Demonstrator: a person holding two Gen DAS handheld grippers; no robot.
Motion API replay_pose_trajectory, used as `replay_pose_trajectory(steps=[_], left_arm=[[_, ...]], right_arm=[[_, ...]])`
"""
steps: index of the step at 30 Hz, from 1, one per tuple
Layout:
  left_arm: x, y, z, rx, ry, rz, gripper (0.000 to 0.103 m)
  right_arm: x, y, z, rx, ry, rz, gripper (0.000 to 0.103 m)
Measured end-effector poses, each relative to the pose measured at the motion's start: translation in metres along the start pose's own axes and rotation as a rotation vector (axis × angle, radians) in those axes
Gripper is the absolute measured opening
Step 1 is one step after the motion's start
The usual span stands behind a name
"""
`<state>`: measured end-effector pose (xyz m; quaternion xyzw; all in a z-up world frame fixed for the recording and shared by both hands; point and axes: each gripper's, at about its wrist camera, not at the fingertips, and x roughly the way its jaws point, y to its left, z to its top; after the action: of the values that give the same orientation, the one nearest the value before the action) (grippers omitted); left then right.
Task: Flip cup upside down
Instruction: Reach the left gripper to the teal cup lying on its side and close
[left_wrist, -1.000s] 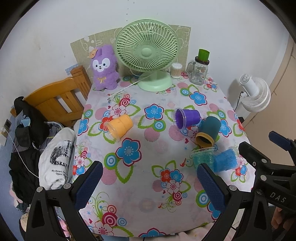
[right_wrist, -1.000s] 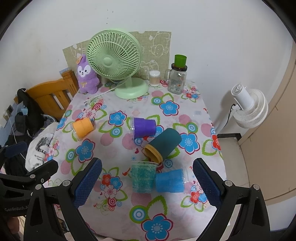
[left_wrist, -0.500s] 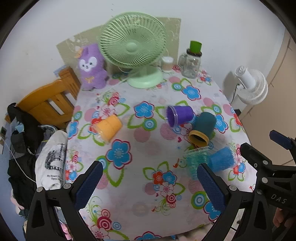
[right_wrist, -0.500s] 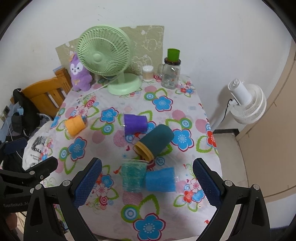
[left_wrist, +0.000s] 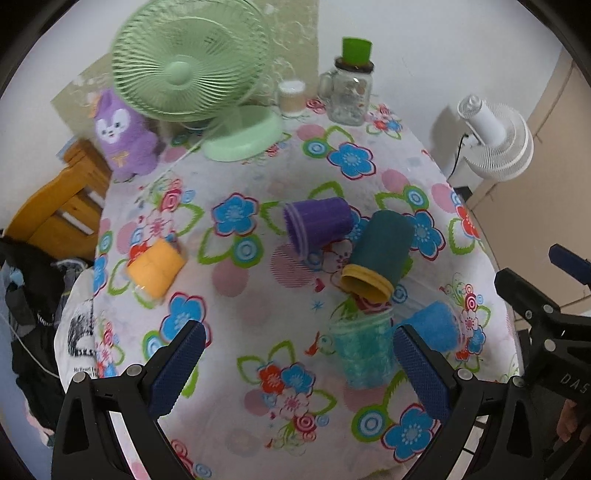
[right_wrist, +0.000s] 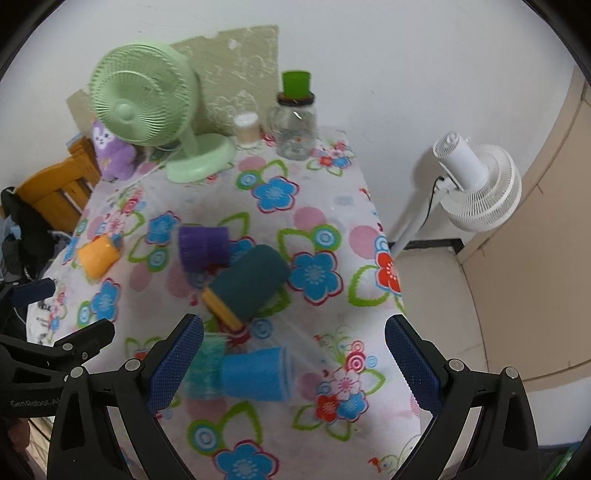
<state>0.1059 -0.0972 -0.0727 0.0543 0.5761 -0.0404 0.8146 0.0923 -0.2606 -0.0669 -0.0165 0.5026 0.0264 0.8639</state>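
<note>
Here, the left wrist view looks down on the flowered counter (left_wrist: 258, 295), with the left gripper (left_wrist: 295, 365) hovering above its near edge, fingers (left_wrist: 177, 363) spread wide and grasping nothing. Five cups lie on their sides: an orange cup (left_wrist: 156, 266) alone at the left, a purple cup (left_wrist: 317, 225) at the middle, a dark teal cup (left_wrist: 380, 251) just right of it, then a clear teal cup (left_wrist: 364, 345) and a blue cup (left_wrist: 432, 328) nearest. This view shows the dark teal cup's yellow mouth and the clear teal cup almost whole. The right gripper (left_wrist: 546, 321) shows at the right edge.

The right wrist view alone shows the floor at the right and the white fan (right_wrist: 476, 184) in full. Its own right gripper (right_wrist: 293, 363) is released, fingers (right_wrist: 412, 363) wide apart, touching nothing, the blue cup (right_wrist: 255, 373) between them below. The clear teal cup (right_wrist: 207, 365) is partly hidden behind the left finger. The green fan (right_wrist: 144, 107), purple plush (right_wrist: 110, 151) and glass jar (right_wrist: 295, 122) stand at the far end.
</note>
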Motion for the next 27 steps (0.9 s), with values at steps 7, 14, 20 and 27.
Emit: replay_pose_trajectory(steps=[7,14,20,27], left_arm=[[0.045,-0.027,0.019,0.083,0.063,0.013,0.102],[0.086,-0.055,0.033,0.165,0.112,0.002,0.102],[0.117,-0.077,0.045,0.208,0.151,-0.028,0.102],[0.146,-0.093,0.053,0.235,0.176,-0.048,0.098]], right_arm=[[0.048,-0.027,0.008,0.029,0.062,0.01,0.1],[0.082,-0.047,0.008,0.058,0.105,0.012,0.1],[0.108,-0.065,0.003,0.106,0.148,-0.002,0.1],[0.13,-0.082,0.0,0.144,0.186,-0.023,0.1]])
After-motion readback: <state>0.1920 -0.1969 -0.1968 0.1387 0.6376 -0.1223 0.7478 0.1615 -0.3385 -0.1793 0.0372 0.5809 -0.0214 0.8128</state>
